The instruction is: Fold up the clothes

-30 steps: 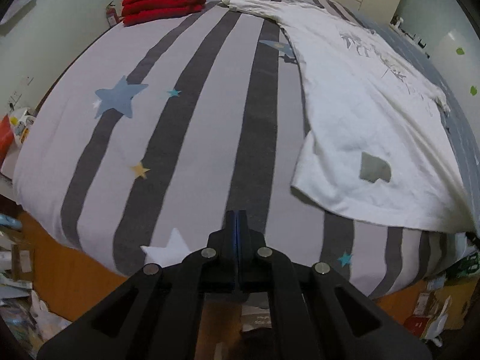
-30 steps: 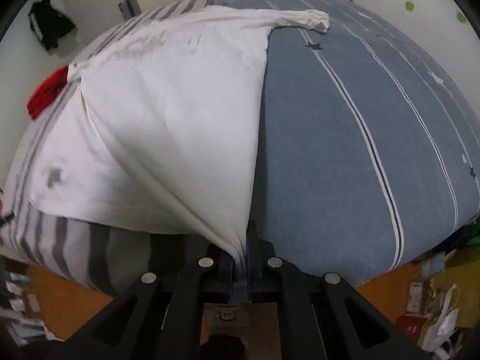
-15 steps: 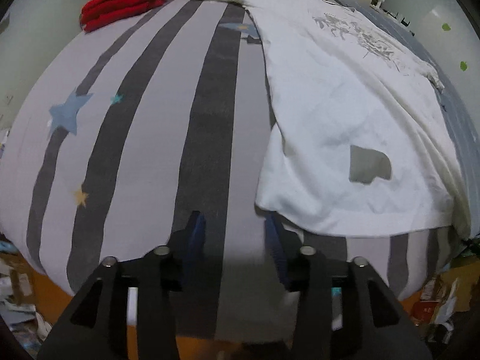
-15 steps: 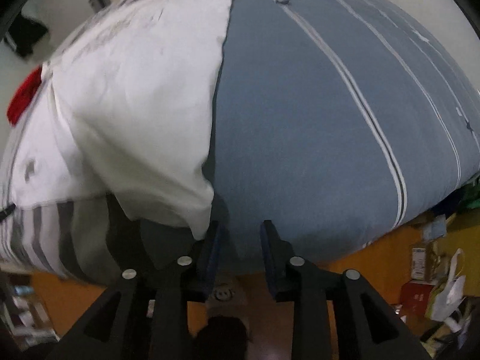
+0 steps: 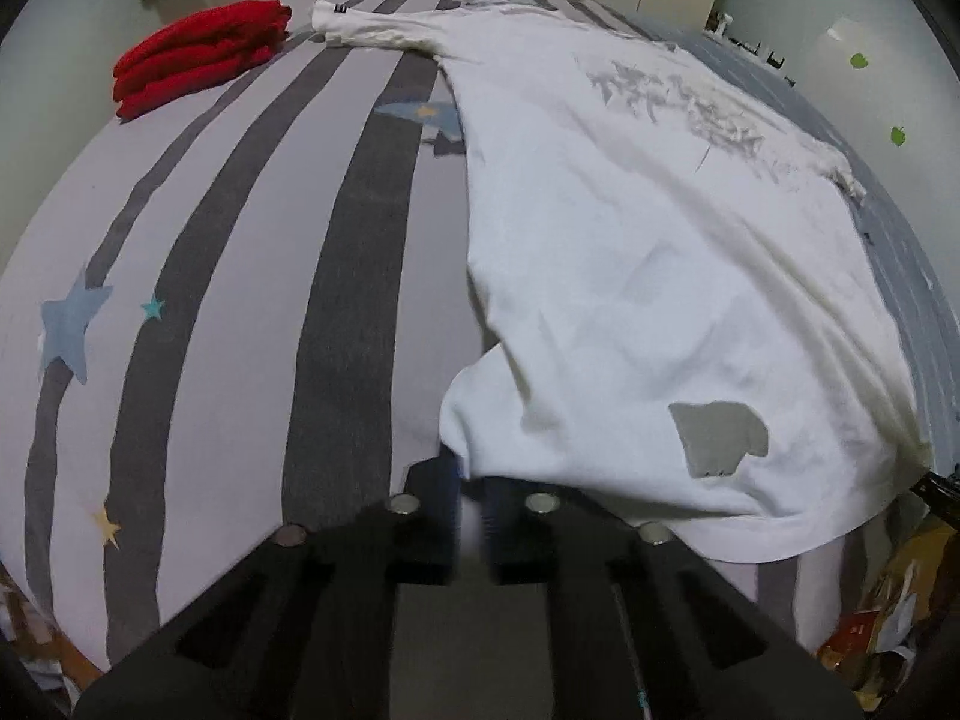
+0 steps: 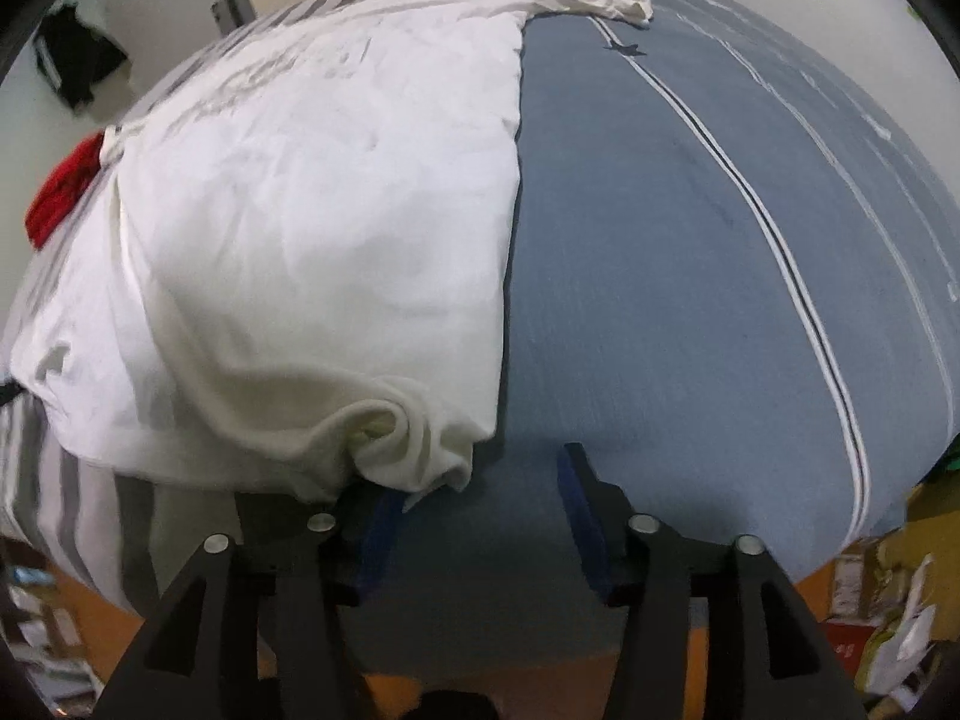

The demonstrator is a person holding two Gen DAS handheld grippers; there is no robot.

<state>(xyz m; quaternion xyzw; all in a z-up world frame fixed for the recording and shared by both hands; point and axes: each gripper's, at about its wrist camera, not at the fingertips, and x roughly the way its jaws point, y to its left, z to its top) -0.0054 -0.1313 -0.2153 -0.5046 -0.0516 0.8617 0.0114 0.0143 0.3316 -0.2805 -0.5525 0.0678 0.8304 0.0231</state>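
A white long-sleeved shirt [image 5: 630, 252] with a grey print lies spread flat on the bed, sleeves stretched out at the far end. My left gripper [image 5: 474, 474] sits at the shirt's near left hem corner, and its jaws are almost together with the fabric edge draped between them. In the right wrist view the same shirt [image 6: 330, 210] ends in a bunched near right corner [image 6: 414, 438]. That corner rests loose over the left fingertip of my right gripper [image 6: 480, 480], whose blue-padded jaws stand wide apart with only the bed cover between them.
A folded red garment [image 5: 198, 66] lies at the far left of the bed. The cover is grey-striped with stars [image 5: 240, 300] on the left and blue with thin lines [image 6: 690, 240] on the right. Bags and boxes [image 5: 888, 600] clutter the orange floor below the bed's edge.
The right gripper let go of the shirt's corner and opened wide; the corner dropped onto the bed. The left gripper opened, moved right to the other hem corner and closed there.
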